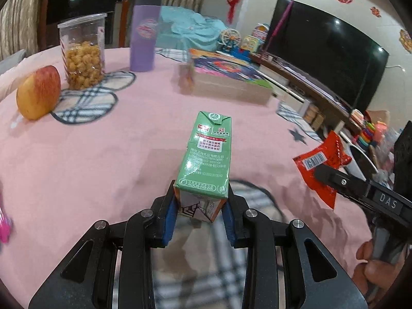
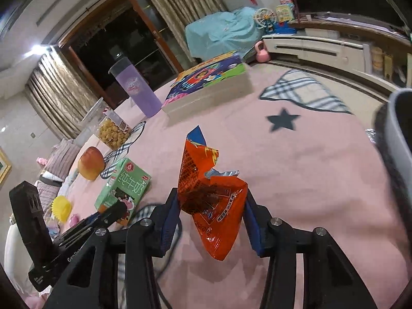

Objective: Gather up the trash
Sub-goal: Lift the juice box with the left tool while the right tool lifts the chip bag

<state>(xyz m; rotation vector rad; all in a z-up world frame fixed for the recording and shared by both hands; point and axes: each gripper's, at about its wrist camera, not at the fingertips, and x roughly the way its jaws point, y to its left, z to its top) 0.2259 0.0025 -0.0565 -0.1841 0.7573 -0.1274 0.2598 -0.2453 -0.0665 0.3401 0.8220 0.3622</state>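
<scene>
We have both pieces of trash in hand. The green milk carton (image 1: 206, 159) is pinched at its base between the blue pads (image 1: 170, 215) of the left gripper (image 1: 199, 215), clear above the pink tablecloth (image 1: 90, 159). Its long axis runs straight out along the fingers, folded top pointing away from us toward the puzzle box (image 1: 226, 82) across the table. The orange snack wrapper (image 2: 209, 198) sits between the closed-in fingers of the right gripper (image 2: 212, 215), lifted off the cloth too. It is crumpled, so it has only a loose long axis, running roughly along the fingers, with its torn blue-edged tip pointing away toward that box and its lower end hanging below the pads.

We judge the step in hand to be carrying both to a bin; the grey rim (image 2: 396, 139) at the right edge of the right wrist view may be it, though we cannot tell for sure. To do this well, we keep both grips firm and level, since the carton is held only at one end and could pivot. The wrapper is slippery foil, so we avoid jerks. We steer wide of the apple (image 1: 38, 92), the snack jar (image 1: 82, 51) and the purple tumbler (image 1: 144, 33), which stand well apart on the far side.
</scene>
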